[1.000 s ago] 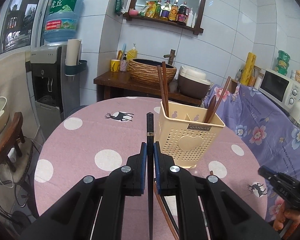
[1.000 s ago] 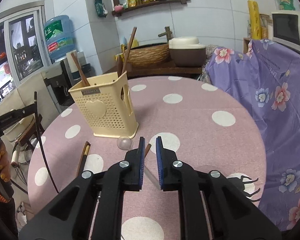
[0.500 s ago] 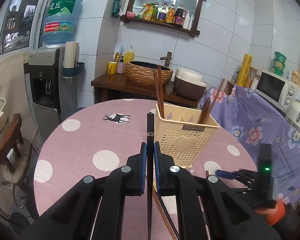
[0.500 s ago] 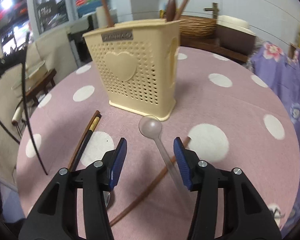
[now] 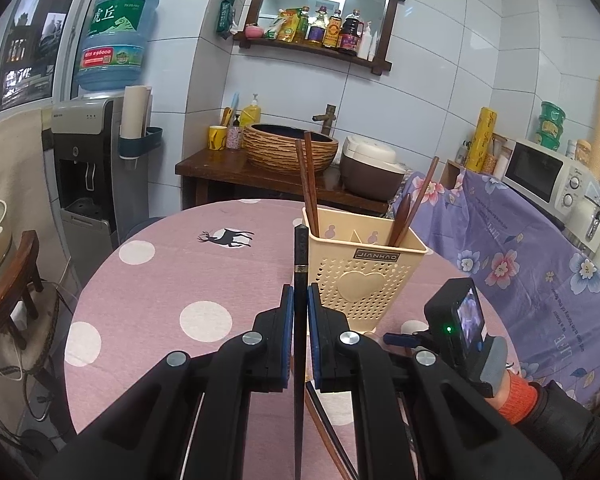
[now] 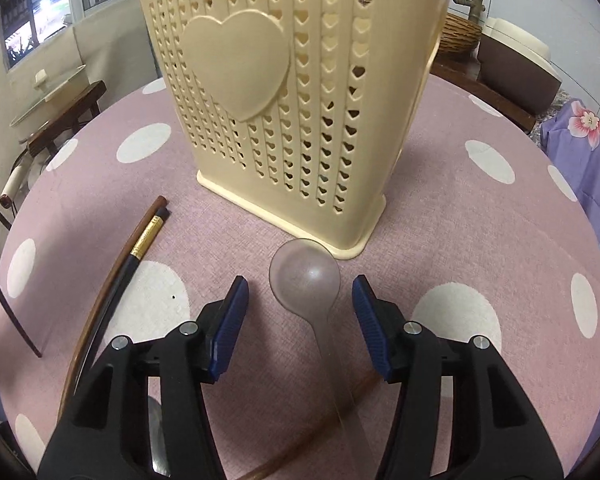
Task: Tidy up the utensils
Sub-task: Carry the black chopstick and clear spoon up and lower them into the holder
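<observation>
Since a moment earlier, the right hand-held gripper [image 6: 300,312] dropped toward the clear spoon [image 6: 306,280] touching the basket [image 6: 284,92], jaws just opening around it. It should squeeze the thin neck. The left hand-held gripper [image 5: 299,312] pinched a black chopstick [image 5: 300,264].

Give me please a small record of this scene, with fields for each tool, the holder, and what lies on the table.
left tool: shut on a black chopstick, held upright
right tool: open, jaws have just been opening; clear spoon lies between them, not pressed
holder: cream plastic, heart holes, stands on the table; brown chopsticks and a wooden spoon inside
loose on table: clear spoon near the holder's base; a brown and a black chopstick side by side
</observation>
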Motion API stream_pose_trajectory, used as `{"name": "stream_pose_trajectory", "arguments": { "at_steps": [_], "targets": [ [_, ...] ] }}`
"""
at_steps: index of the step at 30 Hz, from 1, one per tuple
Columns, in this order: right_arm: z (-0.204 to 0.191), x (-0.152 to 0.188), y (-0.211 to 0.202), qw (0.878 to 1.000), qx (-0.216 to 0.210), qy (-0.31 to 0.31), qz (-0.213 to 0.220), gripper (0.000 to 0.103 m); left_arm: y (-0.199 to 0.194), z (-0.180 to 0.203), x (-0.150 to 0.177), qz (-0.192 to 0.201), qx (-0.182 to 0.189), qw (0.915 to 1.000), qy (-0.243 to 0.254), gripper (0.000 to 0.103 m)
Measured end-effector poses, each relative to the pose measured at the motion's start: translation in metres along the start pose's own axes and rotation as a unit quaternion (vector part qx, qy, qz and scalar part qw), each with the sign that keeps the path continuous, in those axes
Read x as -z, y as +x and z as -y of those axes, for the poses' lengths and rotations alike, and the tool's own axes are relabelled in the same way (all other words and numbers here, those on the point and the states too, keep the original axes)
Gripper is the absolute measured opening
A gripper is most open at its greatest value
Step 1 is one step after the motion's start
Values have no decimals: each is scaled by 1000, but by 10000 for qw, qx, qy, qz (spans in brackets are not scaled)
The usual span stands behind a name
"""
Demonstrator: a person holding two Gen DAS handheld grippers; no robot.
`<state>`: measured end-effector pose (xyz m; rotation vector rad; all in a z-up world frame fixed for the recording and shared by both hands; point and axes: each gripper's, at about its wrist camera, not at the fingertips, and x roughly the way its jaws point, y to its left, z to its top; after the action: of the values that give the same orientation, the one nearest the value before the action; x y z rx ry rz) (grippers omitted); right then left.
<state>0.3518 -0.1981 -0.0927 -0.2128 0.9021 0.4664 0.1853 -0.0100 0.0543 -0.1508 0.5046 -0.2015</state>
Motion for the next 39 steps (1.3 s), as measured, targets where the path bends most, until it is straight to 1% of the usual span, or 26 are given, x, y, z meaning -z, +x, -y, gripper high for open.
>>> {"name": "stream_pose_trajectory", "arguments": {
  "at_steps": [2, 3, 5, 7, 10, 13, 18, 21, 23, 27, 30, 35, 39],
  "targets": [
    [4, -2, 1, 10000, 24, 7, 39, 52, 0, 0, 0, -2, 1, 10000, -4, 8],
    [3, -3, 1, 10000, 32, 1, 50, 46, 0, 0, 0, -1, 0, 10000, -7, 8],
    [1, -4, 0, 10000, 26, -21, 19, 37, 0, 1, 0, -1, 0, 10000, -19, 8],
    [0, -4, -2, 10000, 54, -24, 5, 37, 0, 0, 1, 1, 2, 10000, -25, 8],
    [-2, -2, -17, 9997, 35, 78, 229, 37, 0, 0, 1, 4, 4, 10000, -20, 8],
    [0, -2, -49, 9969, -109, 417, 663, 37, -1, -2, 1, 18, 5, 10000, -33, 8],
    [4, 5, -127, 9821, -353, 907, 1611, 37, -2, -5, 2, 26, 18, 10000, -88, 8],
    [5, 10, -158, 9755, -337, 1002, 1932, 37, -3, -5, 3, 42, 23, 9999, -99, 8],
    [6, 13, -167, 9737, -265, 1050, 2006, 37, -4, -5, 4, 52, 17, 9999, -110, 8],
    [5, 15, -169, 9736, -265, 1100, 1981, 37, -6, -3, 5, 69, 16, 9999, -85, 8],
    [7, 18, -173, 9714, -391, 1179, 2023, 37, -8, -1, 4, 72, 35, 10000, -51, 8],
    [3, 19, -178, 9699, -460, 1171, 2086, 37, -11, -1, 3, 80, 91, 9999, -52, 8],
    [-1, 16, -185, 9662, -629, 1196, 2196, 37, -15, -4, -3, 100, 222, 9996, -128, 8]
  ]
}}
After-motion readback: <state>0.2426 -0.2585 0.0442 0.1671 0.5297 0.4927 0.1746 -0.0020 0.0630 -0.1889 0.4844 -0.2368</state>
